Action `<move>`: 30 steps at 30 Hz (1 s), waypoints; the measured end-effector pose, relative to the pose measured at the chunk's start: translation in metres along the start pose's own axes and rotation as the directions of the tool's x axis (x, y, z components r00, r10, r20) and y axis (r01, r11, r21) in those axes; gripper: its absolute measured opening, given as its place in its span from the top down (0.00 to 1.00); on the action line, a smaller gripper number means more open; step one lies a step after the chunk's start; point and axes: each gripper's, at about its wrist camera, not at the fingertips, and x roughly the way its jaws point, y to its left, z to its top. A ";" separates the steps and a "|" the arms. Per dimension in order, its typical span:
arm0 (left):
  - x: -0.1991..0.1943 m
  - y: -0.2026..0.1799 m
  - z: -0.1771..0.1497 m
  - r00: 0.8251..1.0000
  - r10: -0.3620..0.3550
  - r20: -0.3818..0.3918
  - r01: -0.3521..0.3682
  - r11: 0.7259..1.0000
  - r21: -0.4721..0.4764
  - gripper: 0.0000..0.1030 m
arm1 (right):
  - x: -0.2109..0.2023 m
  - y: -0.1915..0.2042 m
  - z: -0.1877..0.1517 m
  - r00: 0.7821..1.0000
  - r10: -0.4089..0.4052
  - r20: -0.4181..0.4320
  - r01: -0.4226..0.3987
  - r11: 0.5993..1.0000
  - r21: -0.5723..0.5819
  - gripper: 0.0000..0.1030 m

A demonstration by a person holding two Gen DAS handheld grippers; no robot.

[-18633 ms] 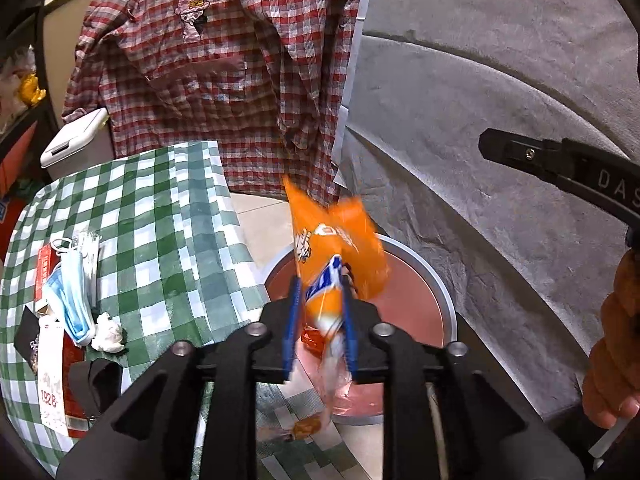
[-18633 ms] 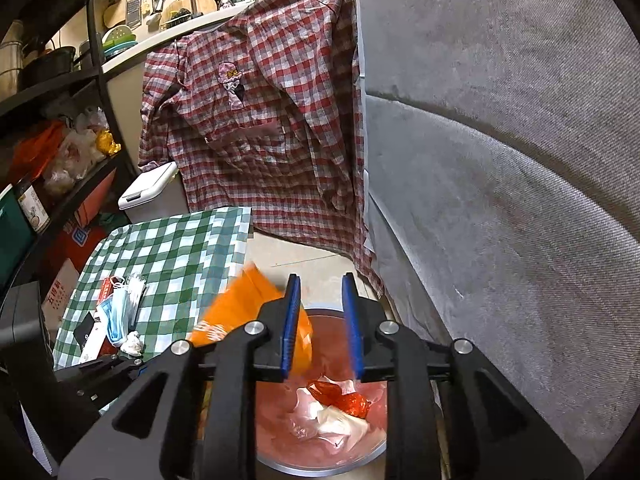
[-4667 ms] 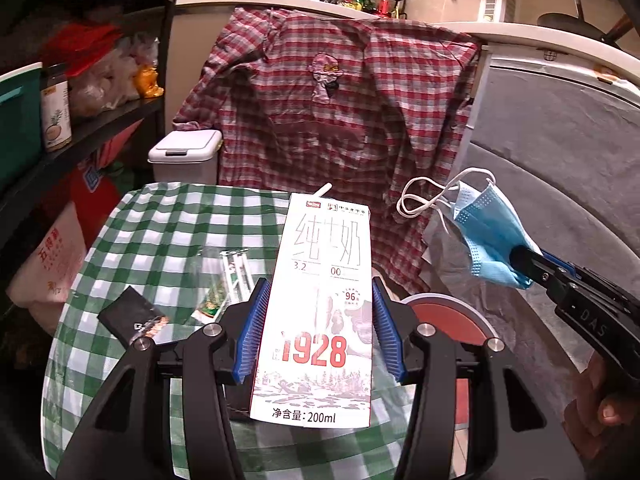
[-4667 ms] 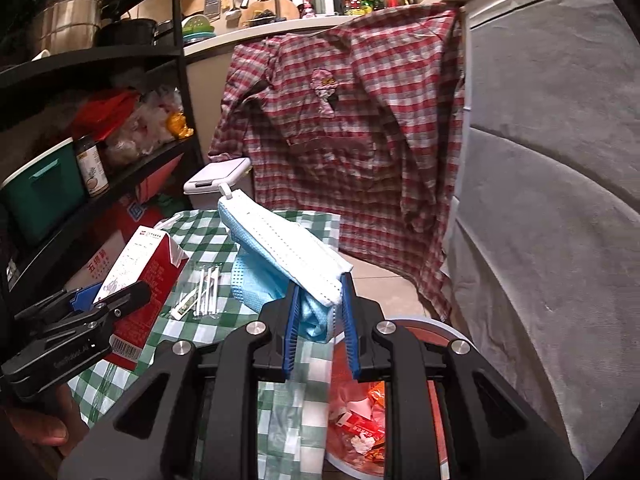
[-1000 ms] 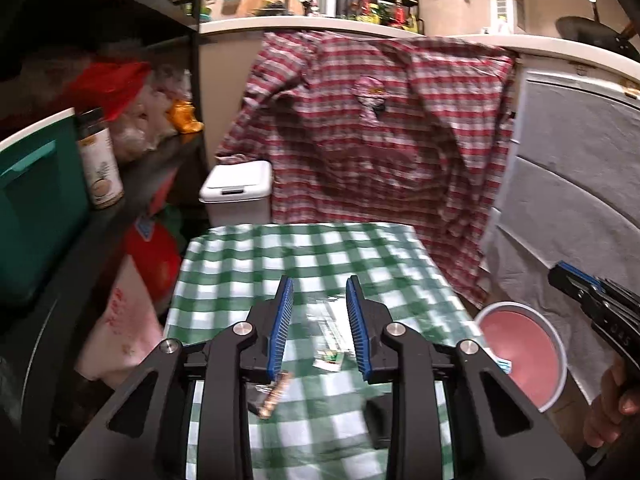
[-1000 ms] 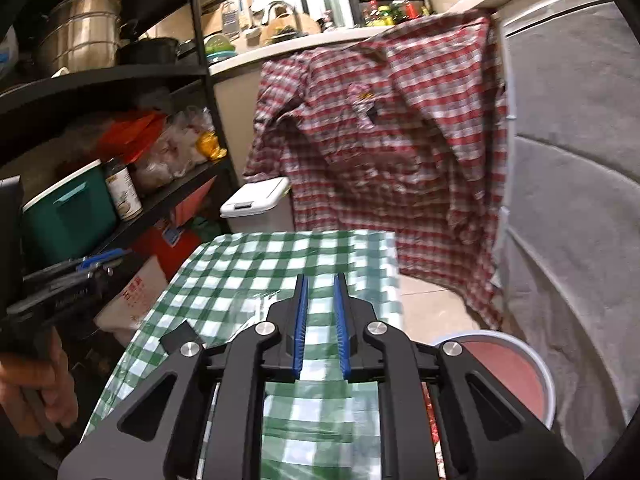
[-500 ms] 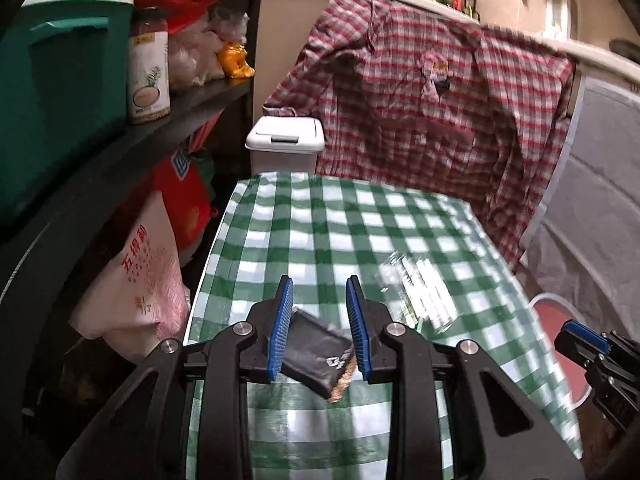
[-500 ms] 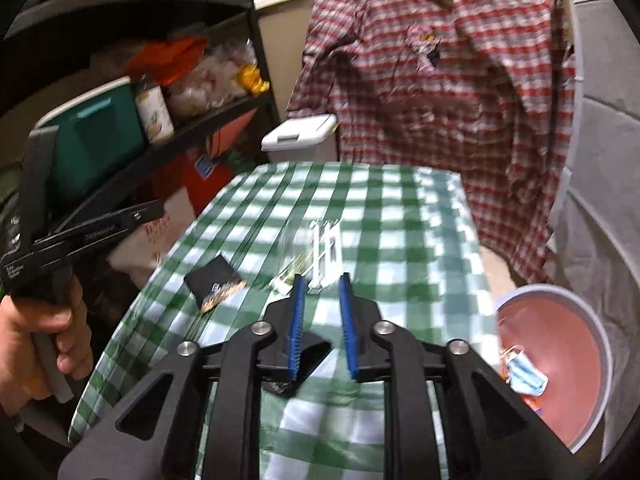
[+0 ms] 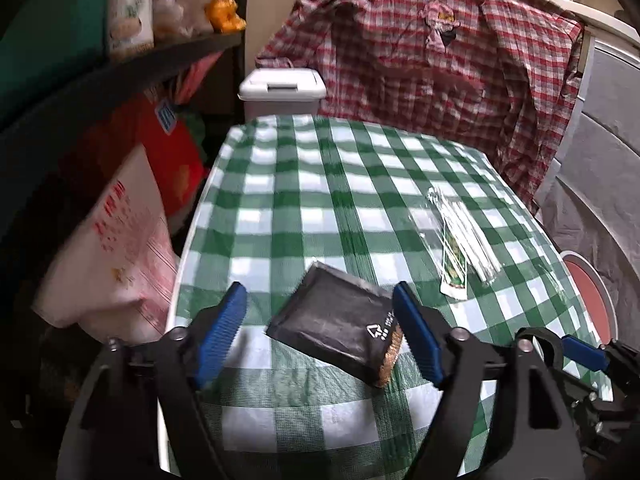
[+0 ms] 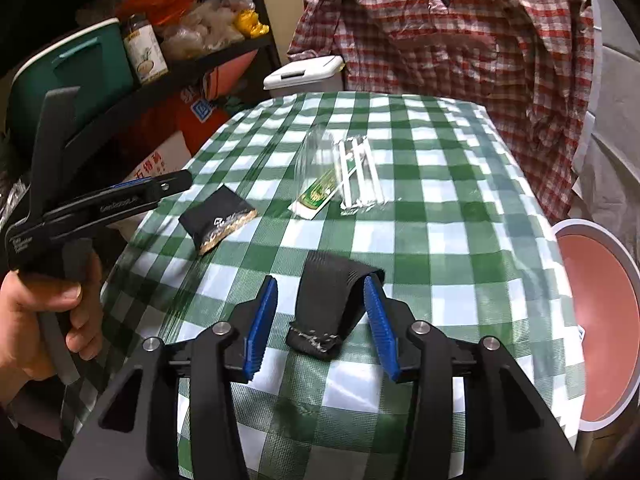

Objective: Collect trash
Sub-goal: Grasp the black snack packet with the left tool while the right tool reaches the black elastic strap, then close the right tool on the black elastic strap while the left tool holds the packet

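Both grippers have been lowered and spread wide since half a second ago. The left gripper (image 9: 320, 330) is set around the black packet (image 9: 340, 330); the right gripper (image 10: 320, 326) around the black strap (image 10: 330, 300), neither gripped.

Your left gripper (image 9: 320, 334) is hovering low with its blue-padded fingers (image 9: 219, 332) spreading wide apart. Your right gripper (image 10: 322, 326) is doing the same, jaws gaping. Your left hand (image 10: 38, 316) is wrapping around its handle, fingers curling on the trigger.
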 end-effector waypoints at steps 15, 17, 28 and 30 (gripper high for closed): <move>0.049 -0.018 -0.016 0.982 0.046 -0.181 -0.026 0.993 0.115 0.12 | 0.018 -0.006 -0.005 0.998 -0.018 -0.063 0.019 1.000 0.008 0.55; 0.049 -0.018 -0.014 0.982 0.049 -0.181 -0.029 0.993 0.114 0.12 | 0.018 -0.006 -0.005 0.998 -0.021 -0.067 0.021 1.000 0.000 0.55; 0.042 -0.024 -0.009 0.986 0.036 -0.161 -0.015 0.992 0.128 0.56 | 0.013 -0.011 -0.004 0.998 -0.034 -0.060 0.034 0.999 -0.004 0.75; 0.041 -0.024 -0.008 0.986 0.034 -0.162 -0.013 0.992 0.126 0.61 | 0.010 -0.011 -0.003 0.998 -0.035 -0.053 0.035 0.999 -0.004 0.76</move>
